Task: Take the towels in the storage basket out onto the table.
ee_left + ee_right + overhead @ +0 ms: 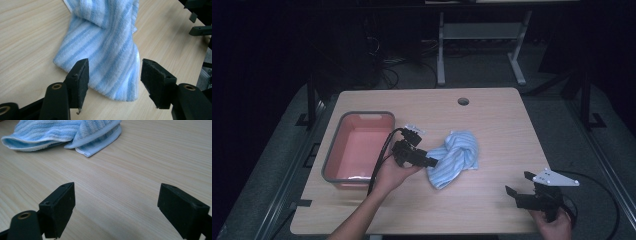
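Towel (455, 157) bunched on the worktop (492, 120), beside a pink tub (357, 145).
Left tool (113, 77) released, its jaws astride the towel's edge; right tool (521, 186) released, well apart.

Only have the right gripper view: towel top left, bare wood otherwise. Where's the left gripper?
Observer: The left gripper is at the striped towel's left edge, fingers open around a corner, not pressing it.
Operator: Anything else on the table?
Observer: A pink bin with a grey rim, left of the towel and apart from it.
Operator: Where's my gripper overall?
Observer: The right gripper is near the table's front right corner, clear of the towel.
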Motion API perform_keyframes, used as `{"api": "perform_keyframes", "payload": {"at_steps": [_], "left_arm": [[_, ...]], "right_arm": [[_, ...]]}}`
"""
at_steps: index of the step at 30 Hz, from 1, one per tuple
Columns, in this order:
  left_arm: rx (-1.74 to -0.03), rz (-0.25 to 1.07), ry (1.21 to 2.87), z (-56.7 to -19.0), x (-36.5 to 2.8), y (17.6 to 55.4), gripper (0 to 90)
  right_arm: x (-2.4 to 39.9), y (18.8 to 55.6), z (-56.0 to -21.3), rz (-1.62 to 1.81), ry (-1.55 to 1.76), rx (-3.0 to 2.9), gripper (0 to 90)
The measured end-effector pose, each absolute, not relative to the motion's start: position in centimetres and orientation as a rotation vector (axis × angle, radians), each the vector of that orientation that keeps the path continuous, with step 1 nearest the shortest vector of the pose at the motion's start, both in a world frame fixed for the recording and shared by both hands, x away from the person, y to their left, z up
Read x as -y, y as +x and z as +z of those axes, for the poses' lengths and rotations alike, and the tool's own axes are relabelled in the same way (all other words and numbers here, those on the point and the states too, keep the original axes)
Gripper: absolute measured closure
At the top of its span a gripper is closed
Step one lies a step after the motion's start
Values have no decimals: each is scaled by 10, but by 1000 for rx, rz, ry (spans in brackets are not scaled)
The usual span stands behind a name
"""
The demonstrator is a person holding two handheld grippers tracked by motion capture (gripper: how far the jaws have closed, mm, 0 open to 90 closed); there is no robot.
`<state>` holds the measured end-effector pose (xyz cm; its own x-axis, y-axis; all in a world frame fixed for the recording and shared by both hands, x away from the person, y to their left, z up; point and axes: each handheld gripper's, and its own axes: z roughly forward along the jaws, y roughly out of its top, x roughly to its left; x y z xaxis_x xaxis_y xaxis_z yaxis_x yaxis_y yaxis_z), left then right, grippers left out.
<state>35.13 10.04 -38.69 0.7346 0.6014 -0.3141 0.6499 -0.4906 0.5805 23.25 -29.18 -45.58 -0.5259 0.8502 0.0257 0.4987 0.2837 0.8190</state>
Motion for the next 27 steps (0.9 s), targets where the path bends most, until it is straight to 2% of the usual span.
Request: {"api": "perform_keyframes", "payload": {"at_steps": [7, 27], "left_arm": [[-923, -70, 2232, -387, -106, 342, 329], [-934, -89, 2211, -395, -120, 319, 304]], "right_arm": [[293, 232, -456, 1132, 1218, -2136, 141], [294, 231, -456, 1126, 1217, -2138, 141]]}}
